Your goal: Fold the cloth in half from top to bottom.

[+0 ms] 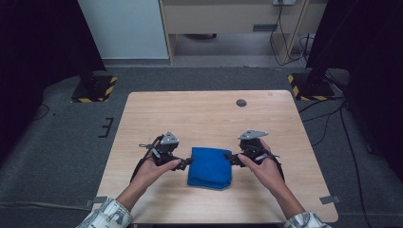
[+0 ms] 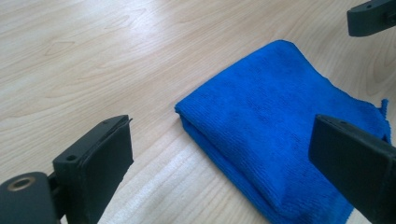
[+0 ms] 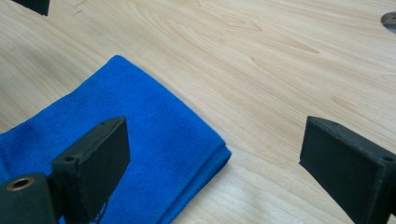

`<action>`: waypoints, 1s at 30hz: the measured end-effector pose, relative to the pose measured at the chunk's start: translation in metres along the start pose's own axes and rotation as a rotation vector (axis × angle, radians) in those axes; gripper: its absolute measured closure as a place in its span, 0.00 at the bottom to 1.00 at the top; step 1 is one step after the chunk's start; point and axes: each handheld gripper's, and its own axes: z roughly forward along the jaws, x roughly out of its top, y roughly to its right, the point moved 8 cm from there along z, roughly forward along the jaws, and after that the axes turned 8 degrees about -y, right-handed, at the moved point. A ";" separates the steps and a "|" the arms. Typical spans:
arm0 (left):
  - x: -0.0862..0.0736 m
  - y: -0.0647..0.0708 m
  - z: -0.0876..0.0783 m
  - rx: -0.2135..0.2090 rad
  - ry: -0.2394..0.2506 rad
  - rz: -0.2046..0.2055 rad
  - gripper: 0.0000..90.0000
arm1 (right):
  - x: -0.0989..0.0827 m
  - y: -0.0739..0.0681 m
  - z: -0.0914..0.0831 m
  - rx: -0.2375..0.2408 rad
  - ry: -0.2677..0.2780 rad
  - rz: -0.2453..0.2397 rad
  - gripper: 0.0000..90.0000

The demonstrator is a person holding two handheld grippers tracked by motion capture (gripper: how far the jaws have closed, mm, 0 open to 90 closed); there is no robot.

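Blue microfibre, folded into a thick pad, the cloth (image 1: 209, 167) lies flat on the near middle of the worktop (image 1: 209, 114), its folded edges stacked on the near side. The left claw (image 1: 187, 162) sits just beside the cloth's left edge and the right claw (image 1: 229, 157) just beside its right edge, each held in 1 hand, with a grey 3-cornered plate on top.

In the left gripper view the left claw (image 2: 219, 158) is spread wide; the cloth (image 2: 280, 126) lies past and between its 2 black jaws, and neither pad presses on it. A jaw of the other claw shows at the far right corner of that view.

In the right gripper view the right claw (image 3: 215, 154) is likewise spread, 1 jaw over the cloth (image 3: 130, 135), the other over bare wood, with nothing pinched. The cloth's folded corner points between the jaws.

A small dark round hole (image 1: 241, 102) sits in the far right part of the worktop. Plaid sleeves (image 1: 107, 214) enter from the near edge.
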 end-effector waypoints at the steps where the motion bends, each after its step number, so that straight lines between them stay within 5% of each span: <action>1: 0.001 -0.002 0.000 0.003 0.002 -0.005 0.07 | 0.000 0.002 0.000 -0.005 0.002 -0.002 0.10; 17: 0.004 -0.040 -0.016 0.059 0.023 -0.051 0.06 | 0.007 0.033 -0.013 -0.049 0.034 0.050 0.09; 30: -0.004 -0.076 -0.034 0.119 0.027 -0.082 0.06 | 0.001 0.077 -0.032 -0.116 0.066 0.116 0.10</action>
